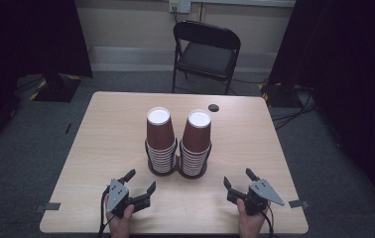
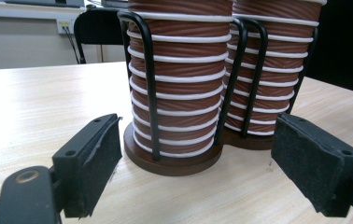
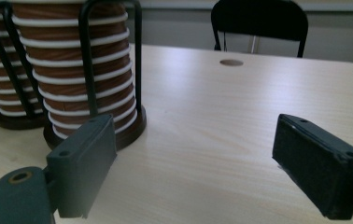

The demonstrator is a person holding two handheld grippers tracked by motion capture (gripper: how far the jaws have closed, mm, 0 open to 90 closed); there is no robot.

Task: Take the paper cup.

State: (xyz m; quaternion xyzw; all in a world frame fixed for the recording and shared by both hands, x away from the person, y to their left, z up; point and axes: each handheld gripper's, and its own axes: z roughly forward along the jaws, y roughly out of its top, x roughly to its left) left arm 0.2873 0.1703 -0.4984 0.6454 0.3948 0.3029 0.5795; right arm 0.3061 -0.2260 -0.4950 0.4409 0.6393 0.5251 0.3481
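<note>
The surface [image 1: 116,129] is a pale wood-grain top with rounded corners and a small dark round hole [image 1: 213,107] near its far edge. It stands on grey carpet [image 1: 36,148] in a room hung with black curtains [image 1: 354,59] at both sides; cables [image 1: 289,116] trail over the floor at the far right. A black folding chair [image 1: 205,49] faces the far edge, before a cream wall.

At the middle of the surface two stacks of cups stand touching side by side, the left stack [image 1: 160,141] and the right stack [image 1: 196,144]. The cups are brown ribbed paper with white rolled rims, nested upside down so that the white bottoms face up. Each stack sits on a round dark base inside thin black wire hoops [image 2: 149,84].

The left hand-held gripper [image 1: 139,182] rests near the front edge, just before the left stack, jaws spread with nothing between them. The right hand-held gripper [image 1: 238,180] lies likewise before the right stack, also open and empty. Their pads are flat, black and rough.
</note>
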